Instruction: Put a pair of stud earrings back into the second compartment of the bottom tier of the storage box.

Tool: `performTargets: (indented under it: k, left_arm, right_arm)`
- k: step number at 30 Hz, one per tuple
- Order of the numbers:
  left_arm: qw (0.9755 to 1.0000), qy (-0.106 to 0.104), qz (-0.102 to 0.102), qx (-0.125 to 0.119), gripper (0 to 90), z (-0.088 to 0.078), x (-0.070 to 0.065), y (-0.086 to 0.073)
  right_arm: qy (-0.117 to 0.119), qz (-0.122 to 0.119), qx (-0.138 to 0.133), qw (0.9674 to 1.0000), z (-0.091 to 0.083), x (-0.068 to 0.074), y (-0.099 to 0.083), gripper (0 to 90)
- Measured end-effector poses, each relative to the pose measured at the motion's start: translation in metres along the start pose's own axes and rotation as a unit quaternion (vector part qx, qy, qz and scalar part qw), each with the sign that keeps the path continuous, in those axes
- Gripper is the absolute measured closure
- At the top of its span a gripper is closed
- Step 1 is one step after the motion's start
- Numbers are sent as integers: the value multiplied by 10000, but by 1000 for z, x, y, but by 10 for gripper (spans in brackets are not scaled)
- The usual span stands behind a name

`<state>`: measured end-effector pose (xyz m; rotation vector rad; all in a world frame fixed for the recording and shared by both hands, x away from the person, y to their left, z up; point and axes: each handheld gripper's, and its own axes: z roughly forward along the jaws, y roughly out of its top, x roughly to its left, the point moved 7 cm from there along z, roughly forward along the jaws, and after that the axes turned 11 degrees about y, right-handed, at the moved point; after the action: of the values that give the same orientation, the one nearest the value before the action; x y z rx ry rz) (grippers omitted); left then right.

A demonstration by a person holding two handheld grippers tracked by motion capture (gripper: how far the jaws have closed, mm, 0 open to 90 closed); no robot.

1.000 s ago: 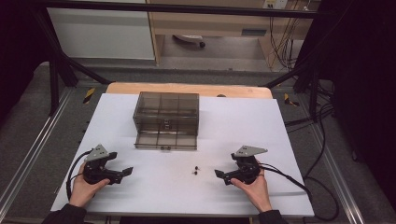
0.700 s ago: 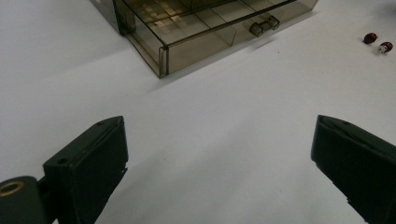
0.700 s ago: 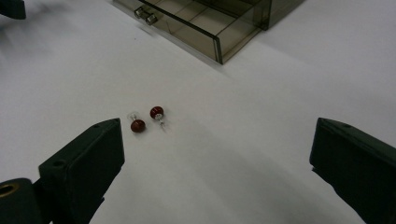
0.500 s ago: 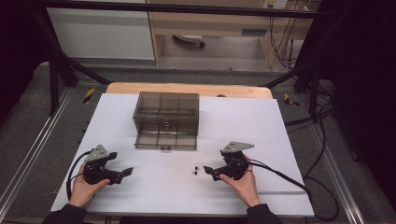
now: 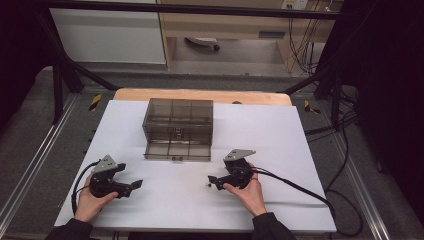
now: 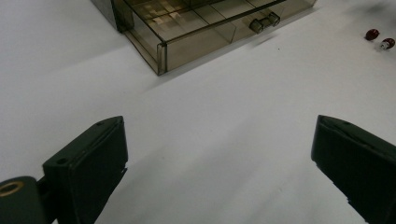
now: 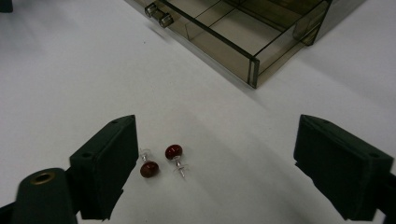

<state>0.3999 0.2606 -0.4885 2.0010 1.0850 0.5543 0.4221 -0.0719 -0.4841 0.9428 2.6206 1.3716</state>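
The counter (image 5: pixel 300 165) carries everything on a white sheet, and its bare white runs wide on every side of both sets of fingers, so neither hand is crowded; the near edge lies just behind the person's wrists, and the far wooden edge lies well beyond the box.

The smoky clear drawer box (image 5: pixel 178 127) stands ahead of both grippers, between their lines of reach; its bottom drawer (image 5: pixel 177 151) is pulled out toward the person, by my reading so that small things can be dropped in from above; the drawer's front corner and its two small knobs (image 7: pixel 158 15) are the nearest hard edges, still well apart from the fingers.

The left gripper (image 5: pixel 131 186) rests low over bare sheet with its fingers (image 6: pixel 88 168) spread and nothing between them; it seems parked out of the way.

The right gripper (image 5: pixel 214 181) has just been narrowing its spread fingers (image 7: pixel 105 163), yet they press on nothing.

The two red stud earrings (image 7: pixel 161 161) lie on the sheet between those fingers, close against the left one in the right gripper view, well short of the other; the pair sits just beside each other, posts lying sideways; from the left gripper view the earrings (image 6: pixel 378 39) lie far off to the right.
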Motion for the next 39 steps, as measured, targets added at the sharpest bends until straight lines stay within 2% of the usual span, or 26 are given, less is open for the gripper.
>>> performTargets:
  k: [4, 13, 24, 39]
  left_arm:
    - [10000, -2, 13, 17, 36, 1, -1, -1]
    - [10000, 2, 10, 16, 37, 0, 0, -1]
    - [10000, 21, 37, 35, 38, 0, 1, -2]
    - [10000, 13, 45, 32, 42, 0, 0, -2]
  right_arm:
    - [82, -32, 4, 10000, 4, 1, 0, 257]
    - [186, -135, 206, 9995, 9, 3, -7, 453]
    - [380, -196, 408, 9983, 12, 6, -12, 638]
    - [399, -214, 447, 9980, 13, 5, -14, 802]
